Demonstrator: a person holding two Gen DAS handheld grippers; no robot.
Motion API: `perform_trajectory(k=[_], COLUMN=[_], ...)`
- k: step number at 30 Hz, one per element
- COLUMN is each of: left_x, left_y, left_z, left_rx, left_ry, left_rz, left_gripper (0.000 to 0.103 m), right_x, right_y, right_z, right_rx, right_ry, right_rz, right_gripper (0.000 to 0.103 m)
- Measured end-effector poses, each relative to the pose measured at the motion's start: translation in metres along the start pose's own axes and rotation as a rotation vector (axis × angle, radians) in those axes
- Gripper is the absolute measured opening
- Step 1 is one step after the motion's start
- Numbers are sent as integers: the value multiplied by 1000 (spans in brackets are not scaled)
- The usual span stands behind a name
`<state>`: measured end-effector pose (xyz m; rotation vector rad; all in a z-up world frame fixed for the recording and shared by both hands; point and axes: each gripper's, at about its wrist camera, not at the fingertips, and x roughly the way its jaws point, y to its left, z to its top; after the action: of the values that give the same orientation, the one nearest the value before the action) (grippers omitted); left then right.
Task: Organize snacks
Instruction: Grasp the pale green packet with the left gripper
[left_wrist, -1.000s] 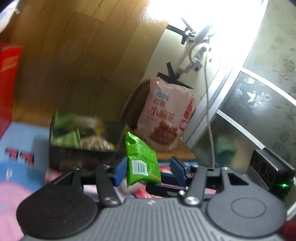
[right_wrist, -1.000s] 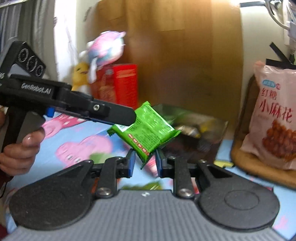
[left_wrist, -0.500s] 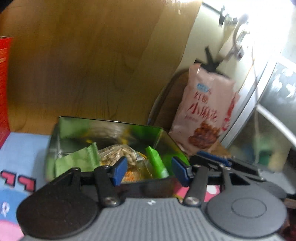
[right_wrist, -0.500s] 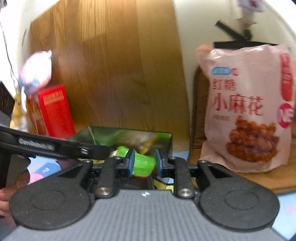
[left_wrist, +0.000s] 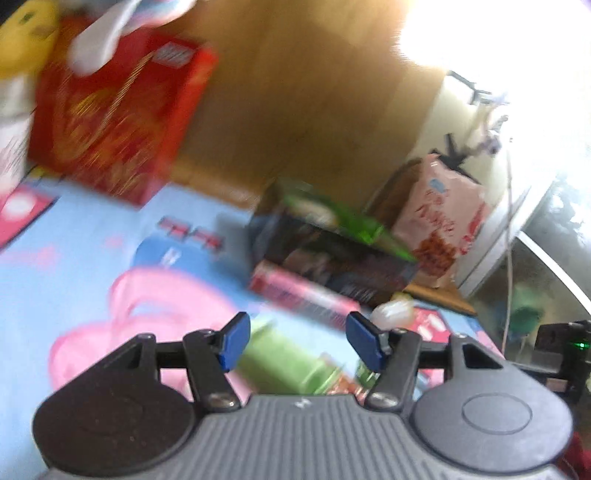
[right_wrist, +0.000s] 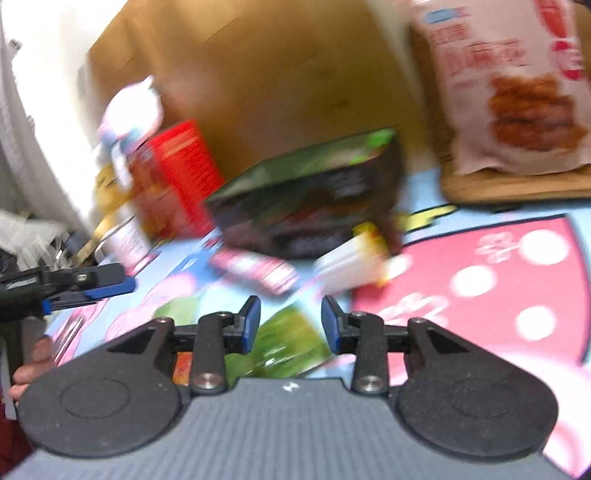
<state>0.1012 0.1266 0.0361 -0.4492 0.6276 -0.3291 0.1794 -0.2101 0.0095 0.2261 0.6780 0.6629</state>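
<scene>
A dark tin box (left_wrist: 332, 251) (right_wrist: 314, 206) stands on the cartoon mat with green snack packets showing inside it. My left gripper (left_wrist: 297, 345) is open and empty, pulled back from the box. My right gripper (right_wrist: 290, 326) is open and empty too, above a green packet (right_wrist: 284, 343) that lies on the mat. Another green packet (left_wrist: 280, 358) lies under my left gripper. A pink packet (left_wrist: 303, 291) (right_wrist: 258, 269) and a white-yellow packet (right_wrist: 354, 258) lie in front of the box. Both views are blurred.
A red box (left_wrist: 114, 125) (right_wrist: 177, 173) and plush toys stand at the back left. A large pink snack bag (left_wrist: 439, 229) (right_wrist: 509, 85) leans on a wooden board at the right. The left gripper (right_wrist: 74, 284) shows at the right wrist view's left edge.
My right gripper opened and let go of the green packet, which is out of its jaws. Both grippers pulled back from the tin box and now sit low over the mat.
</scene>
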Motion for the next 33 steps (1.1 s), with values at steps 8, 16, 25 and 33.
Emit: perform_trajectory(k=[8,16,25,33], left_x=[-13,-48,-71,-58], left_y=[21,49,70,41], left_z=[-24,-32,-40,-63], left_rx=[-92,-165,-222,-135], left_ry=[11,-45,-61,58], left_rz=[27,70,46,-92], left_gripper=[57,57,57,65], right_x=[55,96,78,20], right_y=[55,108,166,144], right_z=[1,-7,-46,-70], right_rx=[-12,-206,-653,-814], right_ry=[102,159,211,230], right_rz=[137,118,212,347], right_gripper=[40,62,54,71])
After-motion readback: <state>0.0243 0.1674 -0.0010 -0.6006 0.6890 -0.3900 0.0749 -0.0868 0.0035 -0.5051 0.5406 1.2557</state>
